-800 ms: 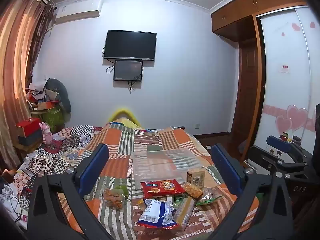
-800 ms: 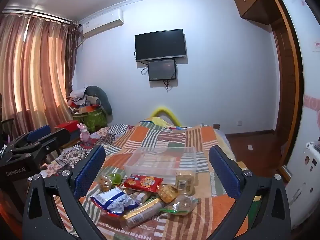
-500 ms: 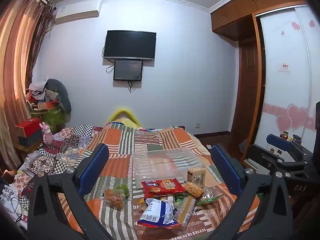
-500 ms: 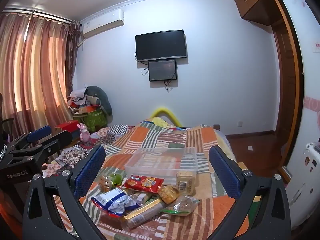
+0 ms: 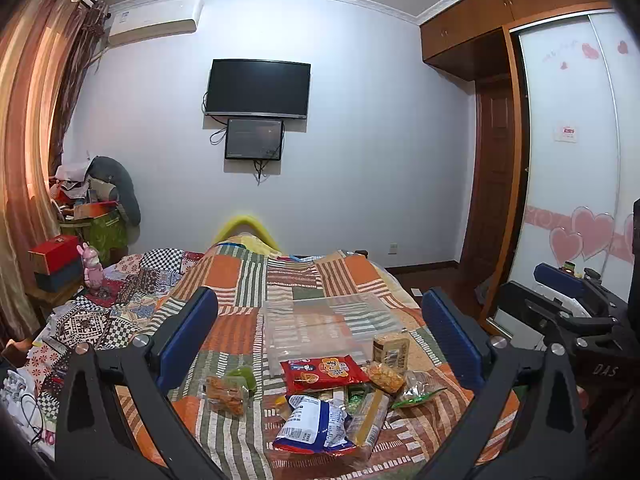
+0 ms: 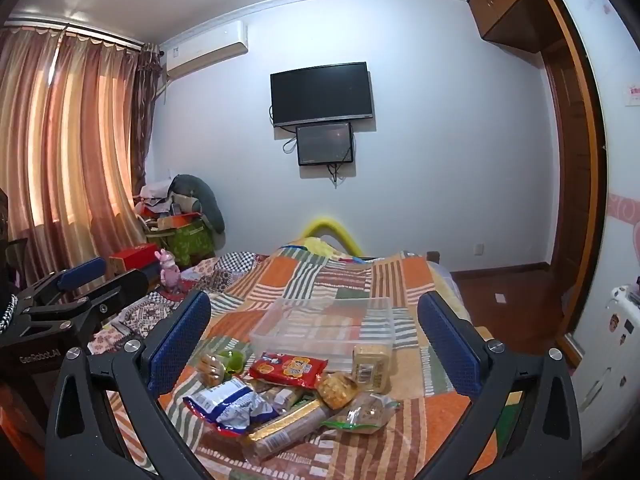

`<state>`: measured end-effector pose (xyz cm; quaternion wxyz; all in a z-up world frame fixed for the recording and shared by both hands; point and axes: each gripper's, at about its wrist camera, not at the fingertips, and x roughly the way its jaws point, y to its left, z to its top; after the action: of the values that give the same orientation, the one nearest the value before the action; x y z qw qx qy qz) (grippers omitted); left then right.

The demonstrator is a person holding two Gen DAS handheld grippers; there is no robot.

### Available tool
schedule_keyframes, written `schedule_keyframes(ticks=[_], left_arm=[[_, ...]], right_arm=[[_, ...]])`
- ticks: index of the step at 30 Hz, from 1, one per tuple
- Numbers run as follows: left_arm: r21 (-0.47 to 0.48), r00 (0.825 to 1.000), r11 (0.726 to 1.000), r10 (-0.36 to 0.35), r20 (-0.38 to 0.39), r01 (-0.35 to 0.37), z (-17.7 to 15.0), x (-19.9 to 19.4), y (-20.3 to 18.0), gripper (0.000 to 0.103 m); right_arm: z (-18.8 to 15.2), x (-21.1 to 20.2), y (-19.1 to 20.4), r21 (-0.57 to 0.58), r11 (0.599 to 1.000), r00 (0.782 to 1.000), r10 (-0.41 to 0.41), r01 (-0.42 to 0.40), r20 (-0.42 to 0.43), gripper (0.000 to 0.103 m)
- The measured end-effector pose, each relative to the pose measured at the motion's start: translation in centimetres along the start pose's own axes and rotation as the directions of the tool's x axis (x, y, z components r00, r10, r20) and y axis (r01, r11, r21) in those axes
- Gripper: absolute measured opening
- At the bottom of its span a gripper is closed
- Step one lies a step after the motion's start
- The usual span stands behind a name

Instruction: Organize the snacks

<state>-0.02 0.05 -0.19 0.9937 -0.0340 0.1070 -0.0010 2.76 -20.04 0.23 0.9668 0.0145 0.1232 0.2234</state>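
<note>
A pile of snack packs lies on the patchwork bed: a red pack [image 5: 323, 371] [image 6: 286, 368], a blue and white bag [image 5: 316, 424] [image 6: 228, 404], a gold-wrapped roll [image 6: 286, 424] and a tan box [image 5: 390, 350] [image 6: 370, 366]. Behind them stands a clear plastic bin [image 5: 328, 326] [image 6: 324, 330]. My left gripper [image 5: 320, 328] hovers open above the near snacks with nothing between its blue pads. Held the same way, my right gripper [image 6: 316, 332] is open and empty. Each gripper shows at the edge of the other's view.
The bed's quilt [image 5: 240, 280] runs to a yellow headboard [image 5: 246, 226]. A cluttered side table with a red box [image 5: 54, 254] and pink toy [image 5: 93, 266] stands on the left. A wardrobe [image 5: 568, 200] and door are on the right.
</note>
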Motion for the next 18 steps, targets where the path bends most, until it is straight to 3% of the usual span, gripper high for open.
schedule_keyframes(ticks=[18], left_arm=[[-0.001, 1.0, 1.0, 0.002, -0.002, -0.002, 0.06, 0.03, 0.1, 0.103]], right_arm=[[0.21, -0.04, -0.28, 0.004, 1.0, 1.0, -0.004, 0.004, 0.003, 0.103]])
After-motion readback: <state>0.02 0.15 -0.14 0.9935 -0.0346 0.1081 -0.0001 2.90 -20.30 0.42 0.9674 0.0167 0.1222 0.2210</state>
